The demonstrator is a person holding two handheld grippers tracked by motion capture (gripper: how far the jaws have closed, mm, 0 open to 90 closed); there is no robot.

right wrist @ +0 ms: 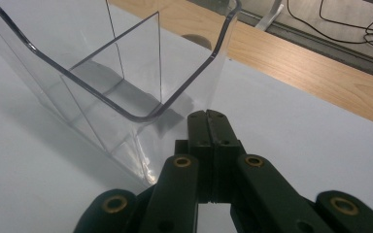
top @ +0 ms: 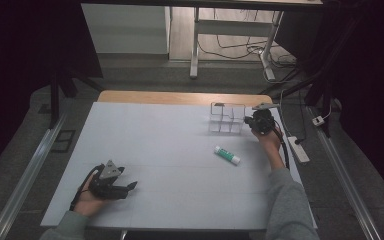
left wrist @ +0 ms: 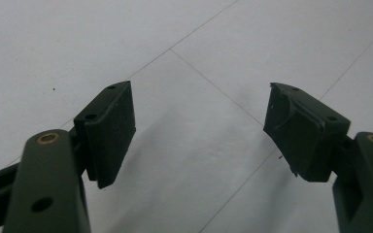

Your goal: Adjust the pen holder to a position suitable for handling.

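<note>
The left hand-held gripper (top: 132,186) lies low at the near left of the white surface (top: 155,150), pointing to the right. In the left gripper view its two black jaws stand wide apart, with nothing between them but the bare surface.

Farther in, right of the middle, lies a glue stick (top: 227,155). It is white with a green band. Its long side runs slantwise, from far left to near right. Which end has the cap is too small to tell.

At the far right stands a clear plastic box (top: 226,118) with thin walls inside that split it into small spaces. Its open top faces up. Because it is see-through, its edges are hard to make out from the high view. In the right gripper view its left side is cut off by the picture's edge.

The right hand-held gripper (top: 252,121) is just beside the right side of the box. Its jaws are pressed together with nothing between them. The tips sit very near the box's wall (right wrist: 141,116); I cannot tell if they touch it.
</note>
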